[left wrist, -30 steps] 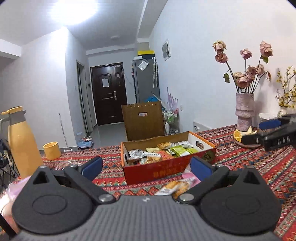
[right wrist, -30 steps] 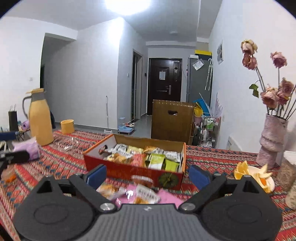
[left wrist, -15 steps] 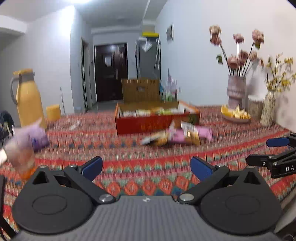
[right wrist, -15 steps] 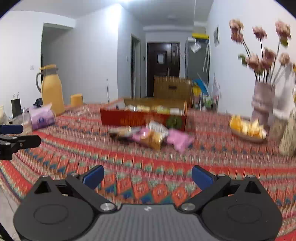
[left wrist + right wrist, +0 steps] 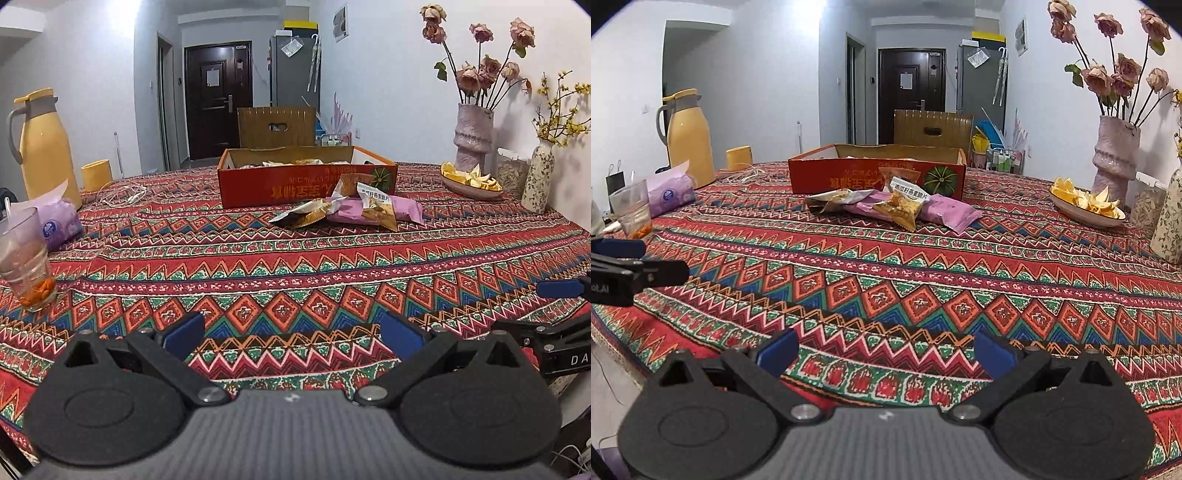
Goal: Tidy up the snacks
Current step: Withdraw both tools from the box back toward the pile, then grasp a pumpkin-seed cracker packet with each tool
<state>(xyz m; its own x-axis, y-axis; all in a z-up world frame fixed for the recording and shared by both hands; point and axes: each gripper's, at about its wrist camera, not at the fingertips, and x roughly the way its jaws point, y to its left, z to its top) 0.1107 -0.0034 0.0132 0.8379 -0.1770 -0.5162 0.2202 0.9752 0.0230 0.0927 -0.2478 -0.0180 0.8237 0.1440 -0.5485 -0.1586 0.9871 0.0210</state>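
Left gripper: jaws spread wide, nothing between, lower centre of frame.
Right gripper: jaws spread wide, empty, low over tablecloth.
Snack packets: loose pile at upper centre, just in front of red box; pink packet lowest, gold packet on top.
Box: open, more snacks inside.
Handling (judged): light, crinkly, slippery film; contents likely brittle.
Grip point: crimped end seam or across the narrow middle, gently.

The left gripper hangs low over the patterned tablecloth, jaws spread with nothing between them; loose snack packets lie just before the red box (more packets inside).
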